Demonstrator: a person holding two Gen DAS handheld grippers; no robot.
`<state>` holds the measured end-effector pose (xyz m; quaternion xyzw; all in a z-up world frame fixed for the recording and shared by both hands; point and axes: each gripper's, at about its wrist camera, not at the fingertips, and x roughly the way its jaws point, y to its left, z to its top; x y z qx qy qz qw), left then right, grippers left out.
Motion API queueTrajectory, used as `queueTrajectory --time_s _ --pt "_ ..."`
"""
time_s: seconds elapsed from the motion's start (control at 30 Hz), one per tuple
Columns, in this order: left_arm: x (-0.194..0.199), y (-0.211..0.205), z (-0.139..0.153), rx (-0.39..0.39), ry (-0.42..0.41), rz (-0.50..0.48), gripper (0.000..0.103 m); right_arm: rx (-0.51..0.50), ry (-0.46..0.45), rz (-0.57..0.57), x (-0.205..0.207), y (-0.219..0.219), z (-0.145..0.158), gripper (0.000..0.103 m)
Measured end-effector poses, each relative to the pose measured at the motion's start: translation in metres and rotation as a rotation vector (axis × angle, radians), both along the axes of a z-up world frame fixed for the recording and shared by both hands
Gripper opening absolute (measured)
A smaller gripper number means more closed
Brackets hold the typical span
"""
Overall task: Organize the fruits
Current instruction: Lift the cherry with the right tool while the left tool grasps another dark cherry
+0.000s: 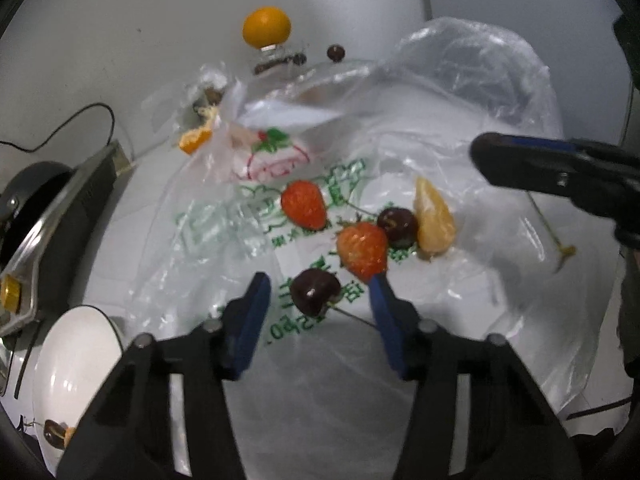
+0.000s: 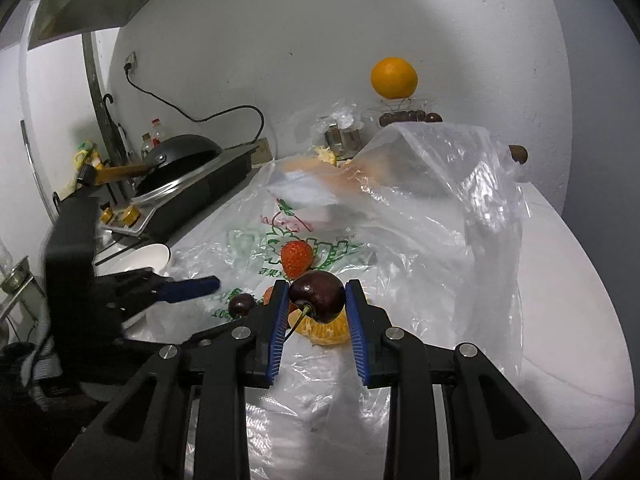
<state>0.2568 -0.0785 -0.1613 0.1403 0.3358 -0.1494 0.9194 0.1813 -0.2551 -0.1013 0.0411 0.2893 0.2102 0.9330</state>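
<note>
Cherries are the story right now: one dark cherry (image 1: 315, 291) lies on the printed plastic bag (image 1: 256, 224), right between the spread blue fingers of the left gripper (image 1: 320, 292), which brackets it without touching — lined up, I'd say, for a pinch. Its thin stem trails off toward the right finger.

Over on the other side, the right gripper (image 2: 316, 300) looks closed around a second cherry (image 2: 318, 296); both pads seem to meet the fruit, though whether it's lifted or resting on the bag I cannot tell. Directly behind it sits an orange segment (image 2: 326, 330), and farther off a strawberry (image 2: 296, 258).

From the left wrist view the cluster reads clearly: two strawberries, a cherry beside the peeled orange segment (image 1: 434, 220), all lying loose on the flattened bag, likely tipped out for sorting.

At the near left, a white bowl (image 1: 76, 364) waits, already holding what looks like a cherry at its lower edge — probably the destination. Way back by the wall, a whole orange (image 1: 266, 27) perches on a small glass stand, with a black wok (image 2: 180, 154) on the stove at left.
</note>
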Motion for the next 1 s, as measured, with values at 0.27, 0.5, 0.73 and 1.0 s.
queueTrajectory --time_s 0.27,0.5,0.73,1.0 --pt "0.011 -0.005 -0.007 0.037 0.042 -0.004 0.036 0.028 0.014 -0.009 -0.001 -0.008 -0.008 0.03" --pt "0.004 -0.003 -0.005 0.021 0.029 -0.013 0.03 0.033 0.009 -0.013 -0.005 -0.009 -0.007 0.03" --pt "-0.013 0.003 0.008 -0.008 0.005 -0.028 0.03 0.03 0.001 -0.015 -0.012 -0.007 -0.004 0.03" --pt "-0.037 0.017 0.03 -0.076 -0.045 -0.016 0.031 0.007 -0.017 -0.003 -0.024 0.005 0.006 0.03"
